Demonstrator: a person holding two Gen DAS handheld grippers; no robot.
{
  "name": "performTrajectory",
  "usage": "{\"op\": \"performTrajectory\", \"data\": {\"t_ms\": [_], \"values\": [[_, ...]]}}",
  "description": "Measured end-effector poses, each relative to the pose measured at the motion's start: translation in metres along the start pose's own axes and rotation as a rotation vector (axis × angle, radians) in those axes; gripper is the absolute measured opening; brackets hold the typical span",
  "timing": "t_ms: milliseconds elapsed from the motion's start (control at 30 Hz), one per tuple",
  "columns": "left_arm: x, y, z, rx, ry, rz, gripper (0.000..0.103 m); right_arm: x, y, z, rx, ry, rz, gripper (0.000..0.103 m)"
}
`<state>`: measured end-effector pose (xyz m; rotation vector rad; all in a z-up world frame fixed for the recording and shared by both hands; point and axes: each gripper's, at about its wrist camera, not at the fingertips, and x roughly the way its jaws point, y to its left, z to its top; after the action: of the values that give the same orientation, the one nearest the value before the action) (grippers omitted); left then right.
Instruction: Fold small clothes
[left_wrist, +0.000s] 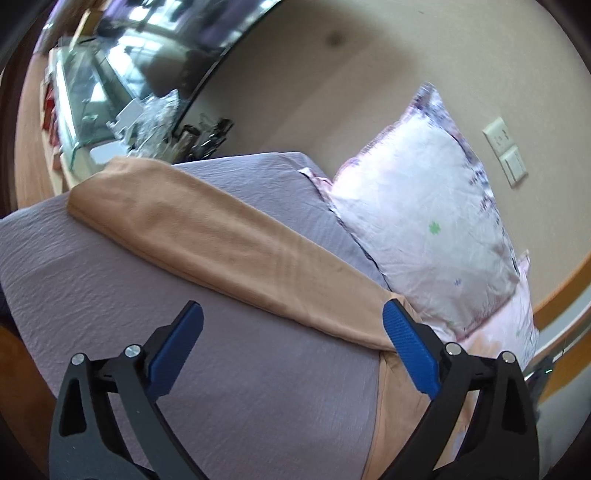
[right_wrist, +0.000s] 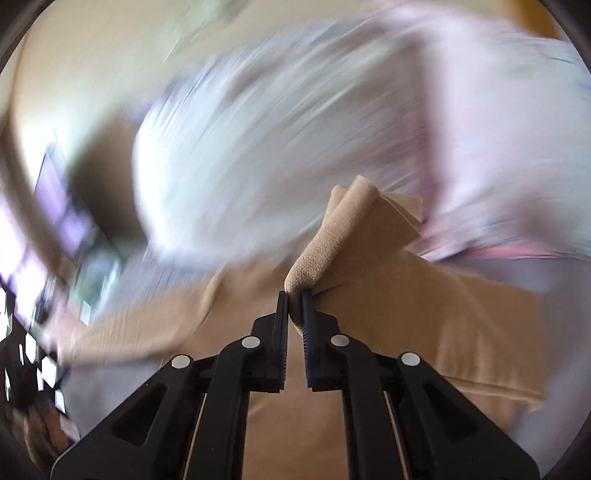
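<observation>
A tan garment (left_wrist: 221, 236) lies stretched in a long band across the lilac bed sheet (left_wrist: 110, 295), with a part bending down at the right. My left gripper (left_wrist: 291, 328) is open and empty just above the sheet, its right finger (left_wrist: 406, 347) over the garment's bend. In the right wrist view my right gripper (right_wrist: 294, 295) is shut on a bunched fold of the same tan garment (right_wrist: 332, 236), lifted above the rest of the cloth. That view is heavily blurred.
A white and pink pillow (left_wrist: 424, 221) leans against the beige wall at the bed's head. A wall switch plate (left_wrist: 506, 155) sits to the right. A glass-topped stand (left_wrist: 88, 110) with clutter is beyond the bed's far edge.
</observation>
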<state>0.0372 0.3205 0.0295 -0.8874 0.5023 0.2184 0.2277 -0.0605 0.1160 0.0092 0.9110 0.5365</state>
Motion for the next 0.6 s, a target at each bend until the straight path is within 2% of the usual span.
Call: {"op": "performTrajectory", "data": {"t_ms": [33, 67, 133, 200, 267, 433, 600], "values": [[-0.001, 0.006, 0.003, -0.033, 0.0, 0.006, 0.094, 0.022, 0.021, -0.007, -0.043, 0.088, 0.038, 0.009], [-0.003, 0.012, 0.003, -0.053, -0.001, 0.01, 0.092, 0.029, 0.033, -0.015, -0.066, 0.12, 0.044, 0.009], [-0.005, 0.026, 0.01, -0.12, -0.003, 0.019, 0.091, 0.028, 0.042, -0.021, -0.09, 0.115, 0.057, 0.017], [-0.004, 0.039, 0.016, -0.183, 0.0, 0.034, 0.089, 0.008, 0.033, -0.021, -0.067, 0.046, 0.062, 0.052], [0.001, 0.052, 0.022, -0.258, 0.017, 0.044, 0.084, -0.014, 0.015, -0.021, -0.027, -0.022, 0.058, 0.066], [0.006, 0.065, 0.034, -0.373, 0.032, 0.075, 0.081, -0.05, -0.013, -0.046, 0.067, -0.067, 0.07, 0.069], [0.013, 0.078, 0.044, -0.446, 0.044, 0.075, 0.068, -0.057, -0.03, -0.06, 0.118, -0.073, 0.11, 0.069]]}}
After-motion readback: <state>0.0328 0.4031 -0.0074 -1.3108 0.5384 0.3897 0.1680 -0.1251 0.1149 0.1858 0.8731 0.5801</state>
